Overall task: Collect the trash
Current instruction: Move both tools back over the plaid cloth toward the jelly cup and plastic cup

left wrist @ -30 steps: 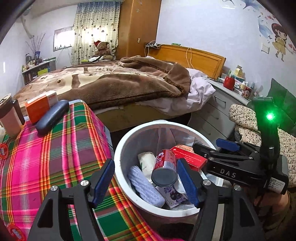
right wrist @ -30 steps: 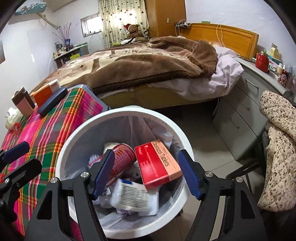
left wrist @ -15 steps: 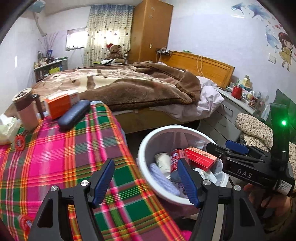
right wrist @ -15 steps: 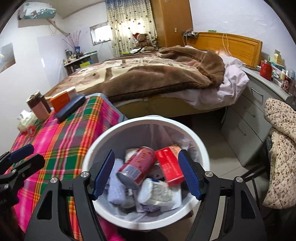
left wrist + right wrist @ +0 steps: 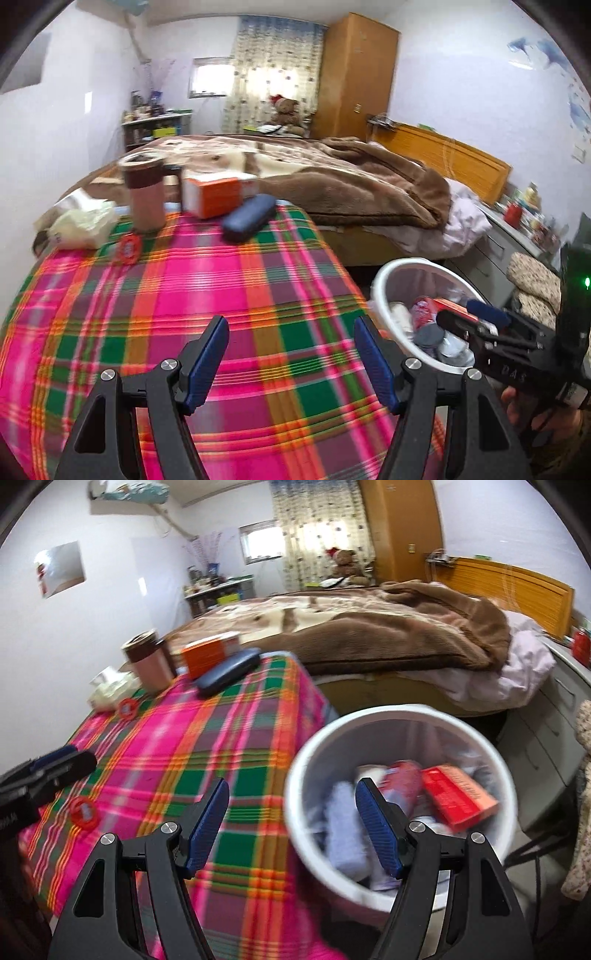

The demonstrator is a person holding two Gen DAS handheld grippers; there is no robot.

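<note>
1. Bedroom setting: a plaid-covered table [image 5: 229,295] stands beside a white bin [image 5: 306,760], with a bed behind.
2. Left gripper [image 5: 291,360]: fingers spread wide, nothing held, over the cloth.
3. Right gripper [image 5: 291,823]: fingers spread wide, nothing held, at the bin's edge.
4. Done: the bin holds a can [image 5: 400,781], a red box [image 5: 456,797] and wrappers.
5. Likely left: crumpled paper [image 5: 83,225] and two red discs [image 5: 84,812] on the table.
</note>
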